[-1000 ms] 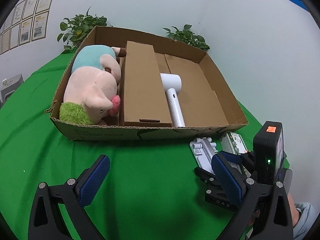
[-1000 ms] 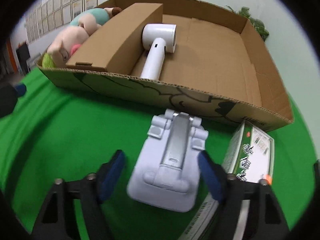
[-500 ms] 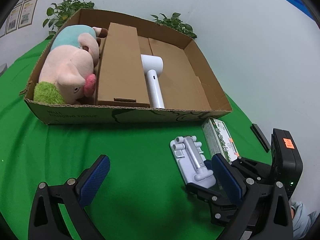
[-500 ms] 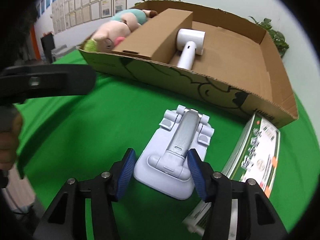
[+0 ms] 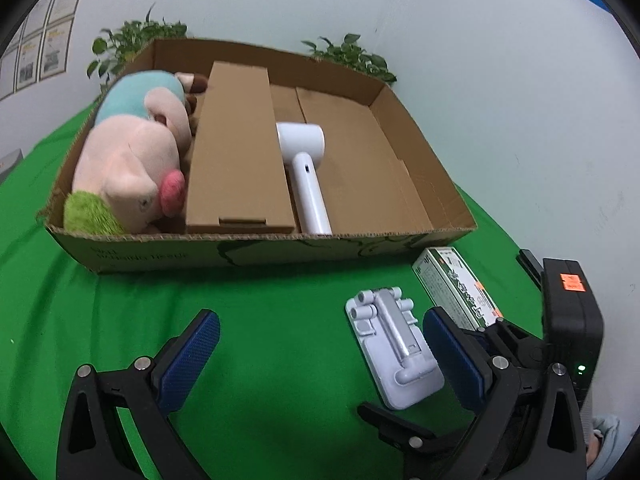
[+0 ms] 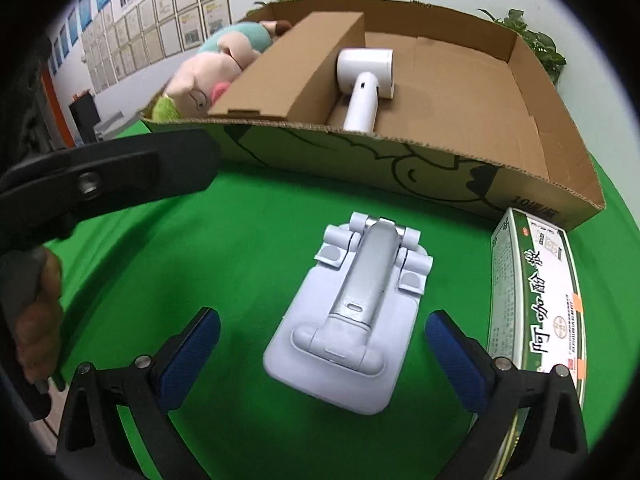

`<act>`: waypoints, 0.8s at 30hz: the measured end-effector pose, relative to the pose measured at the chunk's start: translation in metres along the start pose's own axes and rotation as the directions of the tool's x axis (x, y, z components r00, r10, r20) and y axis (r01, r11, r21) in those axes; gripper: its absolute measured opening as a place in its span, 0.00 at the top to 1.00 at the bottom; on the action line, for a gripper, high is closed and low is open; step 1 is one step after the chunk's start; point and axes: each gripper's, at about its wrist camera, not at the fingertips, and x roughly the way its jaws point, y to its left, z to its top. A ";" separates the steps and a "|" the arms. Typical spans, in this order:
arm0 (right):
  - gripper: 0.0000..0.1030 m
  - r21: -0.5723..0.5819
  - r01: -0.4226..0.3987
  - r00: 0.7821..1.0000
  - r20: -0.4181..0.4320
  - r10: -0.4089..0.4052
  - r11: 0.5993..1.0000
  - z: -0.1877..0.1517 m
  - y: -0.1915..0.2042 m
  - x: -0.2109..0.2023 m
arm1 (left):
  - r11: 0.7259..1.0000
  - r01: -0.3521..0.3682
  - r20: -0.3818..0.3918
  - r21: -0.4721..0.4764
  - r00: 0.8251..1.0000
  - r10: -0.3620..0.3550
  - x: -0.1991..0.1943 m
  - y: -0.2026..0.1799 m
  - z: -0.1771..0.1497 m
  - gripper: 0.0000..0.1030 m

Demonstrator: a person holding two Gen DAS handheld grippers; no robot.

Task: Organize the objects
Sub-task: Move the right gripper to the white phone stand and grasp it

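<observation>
Left wrist view
Left gripper (image 5: pixel 320 352): the jaws were seen spread wide with nothing between the blue pads but bare green cloth (image 5: pixel 248 344).
Phone stand (image 5: pixel 394 350): the white folding stand was seen lying flat on the cloth, just inside the right-hand pad, in front of the cardboard tray (image 5: pixel 256 250).
Right gripper: only its black body and one arm were seen, low at the right behind the left gripper's finger.
Tray contents: a plush pig (image 5: pixel 132 168) was laid along the left side, a long closed carton (image 5: pixel 238 156) beside it, and a white hair dryer (image 5: pixel 306 168) just right of the carton; the right part of the tray floor was bare.
Medicine box (image 5: pixel 456 286): it was seen lying on the cloth, right of the stand, near the tray's front right corner.

Right wrist view
Right gripper (image 6: pixel 322 354): the jaws had just been opened wide; the phone stand (image 6: pixel 356 312) lay between the pads, and neither pad was pressed on it.
Medicine box (image 6: pixel 540 296): the green and white box was seen just right of the right-hand finger, lengthwise toward the tray (image 6: pixel 400 168).
Left gripper: one black finger was seen crossing the upper left, and a hand (image 6: pixel 34 312) was seen on its grip at the left edge.
</observation>
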 end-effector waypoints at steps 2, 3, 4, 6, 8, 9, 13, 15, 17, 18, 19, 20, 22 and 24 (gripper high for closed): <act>0.01 0.019 0.030 0.999 -0.015 -0.030 0.999 -0.002 -0.003 0.003 | 1.000 0.023 -0.019 -0.012 1.000 -0.023 0.002 0.002 -0.002 0.01; 0.01 0.028 0.054 0.998 -0.020 -0.054 0.998 -0.004 -0.004 0.003 | 0.999 0.033 -0.024 -0.015 0.999 -0.033 0.004 0.003 -0.002 0.01; 0.01 0.029 0.063 0.998 -0.023 -0.063 0.998 -0.005 -0.004 0.004 | 0.999 0.037 -0.029 -0.017 0.999 -0.037 0.005 0.003 -0.004 0.01; 0.02 0.020 0.052 0.998 -0.031 -0.052 0.998 -0.007 -0.002 0.006 | 0.999 0.049 -0.043 -0.023 0.998 -0.050 0.006 0.003 -0.006 0.01; 0.10 -0.008 0.051 0.998 -0.028 -0.051 0.999 -0.009 0.005 0.005 | 0.996 0.084 -0.065 -0.038 0.994 -0.087 0.008 0.005 -0.008 0.01; 0.13 -0.007 0.052 0.998 -0.024 -0.052 0.999 -0.010 0.005 0.004 | 0.993 0.105 -0.086 -0.054 0.990 -0.110 0.011 0.007 -0.008 0.01; 0.26 -0.010 0.053 0.998 -0.013 -0.053 0.999 -0.013 0.009 0.000 | 0.987 0.136 -0.115 -0.084 0.983 -0.146 0.015 0.008 -0.015 0.01; 0.27 -0.008 0.041 0.999 -0.011 -0.041 0.999 -0.015 0.011 -0.002 | 0.982 0.158 -0.129 -0.102 0.977 -0.170 0.017 0.008 -0.017 0.01; 0.28 0.001 0.023 1.000 -0.011 -0.023 1.000 -0.020 0.010 -0.006 | 0.977 0.178 -0.143 -0.116 0.970 -0.194 0.019 0.008 -0.020 0.01; 0.28 0.003 0.013 1.000 -0.009 -0.013 1.000 -0.021 0.009 -0.009 | 0.974 0.191 -0.148 -0.125 0.967 -0.209 0.021 0.008 -0.022 0.01; 0.28 0.009 0.001 1.000 -0.008 -0.001 1.000 -0.023 0.009 -0.010 | 0.971 0.197 -0.150 -0.131 0.965 -0.216 0.022 0.008 -0.023 0.01; 0.28 0.019 -0.014 1.000 -0.007 0.014 1.000 -0.023 0.008 -0.012 | 0.968 0.207 -0.154 -0.143 0.961 -0.228 0.023 0.008 -0.025 0.01; 0.29 0.034 -0.039 0.999 -0.005 0.039 0.999 -0.029 0.008 -0.016 | 0.961 0.224 -0.164 -0.164 0.954 -0.250 0.026 0.008 -0.028 0.01; 0.29 0.050 -0.071 0.997 -0.004 0.071 0.996 -0.031 0.008 -0.019 | 0.953 0.240 -0.176 -0.184 0.946 -0.272 0.029 0.008 -0.031 0.02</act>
